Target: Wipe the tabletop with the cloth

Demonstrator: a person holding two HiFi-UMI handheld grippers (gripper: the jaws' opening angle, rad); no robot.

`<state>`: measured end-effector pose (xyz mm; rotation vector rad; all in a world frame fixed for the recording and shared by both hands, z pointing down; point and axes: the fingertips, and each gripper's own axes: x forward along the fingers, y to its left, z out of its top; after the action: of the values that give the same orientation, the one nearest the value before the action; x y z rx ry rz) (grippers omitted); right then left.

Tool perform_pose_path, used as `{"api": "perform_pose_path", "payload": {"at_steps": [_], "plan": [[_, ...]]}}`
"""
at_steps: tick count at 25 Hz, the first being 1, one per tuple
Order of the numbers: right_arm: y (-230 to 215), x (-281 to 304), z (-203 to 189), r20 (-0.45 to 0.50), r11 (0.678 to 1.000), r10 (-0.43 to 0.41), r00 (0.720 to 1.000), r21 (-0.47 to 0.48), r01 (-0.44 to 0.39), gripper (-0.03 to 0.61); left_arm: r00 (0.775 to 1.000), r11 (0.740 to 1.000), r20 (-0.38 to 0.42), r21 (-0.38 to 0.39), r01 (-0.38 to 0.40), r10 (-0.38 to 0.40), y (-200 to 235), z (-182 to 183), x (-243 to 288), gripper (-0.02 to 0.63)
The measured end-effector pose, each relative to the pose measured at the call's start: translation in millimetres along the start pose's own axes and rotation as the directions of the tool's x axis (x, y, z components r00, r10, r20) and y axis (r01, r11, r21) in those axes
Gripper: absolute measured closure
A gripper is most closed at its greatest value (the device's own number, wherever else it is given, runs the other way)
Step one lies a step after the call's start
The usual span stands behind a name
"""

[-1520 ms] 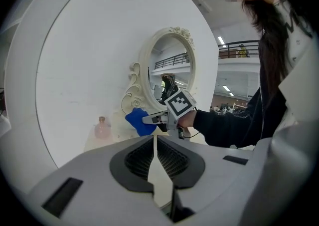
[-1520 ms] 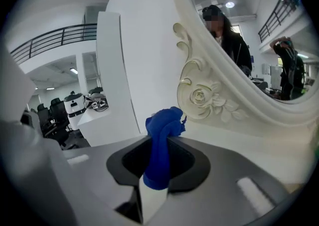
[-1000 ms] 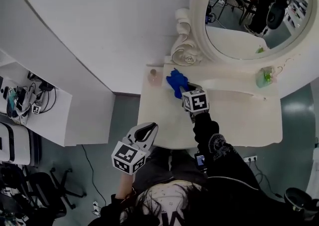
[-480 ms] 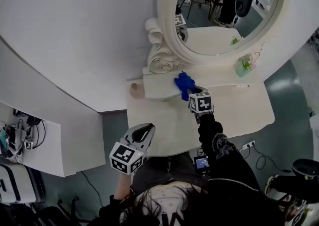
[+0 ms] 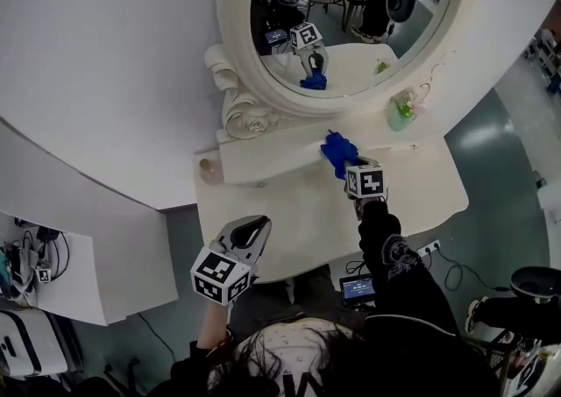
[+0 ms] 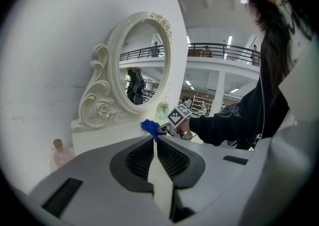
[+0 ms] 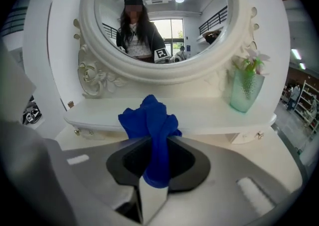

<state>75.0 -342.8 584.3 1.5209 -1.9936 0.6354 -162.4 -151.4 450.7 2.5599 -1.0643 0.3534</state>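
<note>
white tabletop point(image 5: 412, 198) is shown beneath both grippers. oval mirror point(image 5: 351, 18) is seen ahead of the right gripper point(image 5: 349, 167), whose jaws are clamped on the bunched blue cloth point(image 5: 337, 150), held just before the raised shelf point(image 5: 263, 157). the left gripper point(image 5: 256, 227) is held over the near table edge, jaws pressed together, empty. a green vase point(image 7: 244, 90) is set ahead-right of the right gripper.
</note>
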Motion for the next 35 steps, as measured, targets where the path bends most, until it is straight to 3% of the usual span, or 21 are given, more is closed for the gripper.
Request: {"api": "perform_pose_path", "payload": {"at_steps": [14,25,30,35], "plan": [[-122,-10,3,0.017,0.999,0.036,0.999,0.012,-0.036,0.488,0.999,0.999,-0.016,-0.004,-0.052,0.052,-64,15,75,0.614],[-184,-17,-3,0.041,0.999,0.035,0.999,0.040,-0.036,0.488,0.996,0.997,-0.055,-0.023,-0.071,0.069,-89,1,101,0.612],[-182,-25,-5,0.042,0.998,0.020,0.999,0.054,-0.022,0.488,0.995,0.996,-0.058,-0.021,-0.085,0.083,-85,0,96,0.612],[-127,-38,-6,0.059,0.994,0.099,0.993,0.040,-0.102,0.488,0.995,0.996,-0.052,-0.020,-0.082,0.081,-77,-6,78,0.612]]}}
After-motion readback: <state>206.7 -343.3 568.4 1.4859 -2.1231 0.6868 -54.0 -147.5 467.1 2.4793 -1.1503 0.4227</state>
